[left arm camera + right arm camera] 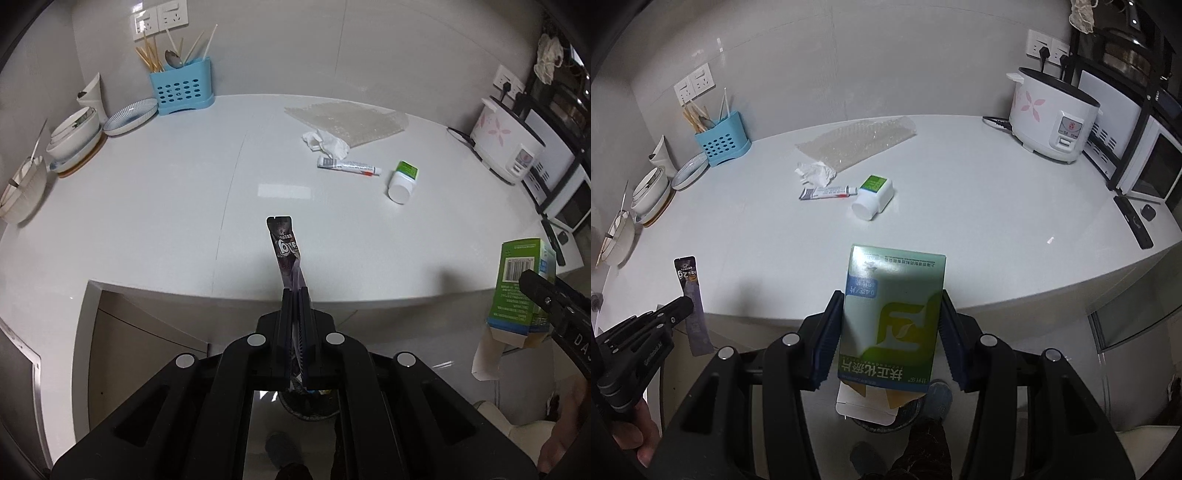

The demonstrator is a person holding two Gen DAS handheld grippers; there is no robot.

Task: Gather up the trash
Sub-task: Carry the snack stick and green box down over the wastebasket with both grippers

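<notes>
A: Far left of the table (155, 206), what stands there?

B: Stacked bowls (75, 134), a patterned plate (130, 117) and a blue holder (181, 86) with chopsticks and a spoon, pushed back against the wall; I judge them as kitchenware to keep, not trash.

A: And the left claw (294, 295)?

B: Pressed together on a dark sachet (287, 251), pinched low so most of the strip stands up past the tips. A large "6" or "9" shows on it; the rest is too small to read. The claw hangs past the near table edge, and something round and dark, possibly a bin (308, 406), shows below it.

A: Middle of the table?

B: Trash waiting: a sheet of bubble wrap (857, 142), a crumpled tissue (814, 173), a small tube (829, 192) and a white bottle (873, 199) with a green label, lying on its side. Their print is illegible.

A: The right claw (890, 332)?

B: Half spread, its pads squeezing the sides of a green box (892, 317), bottom flap hanging open. Chinese characters run along its lower edge, and a barcode shows on its side. It too hangs off the near edge.

A: Far right?

B: A rice cooker (1052, 122) with pink petals, plugged in.
</notes>
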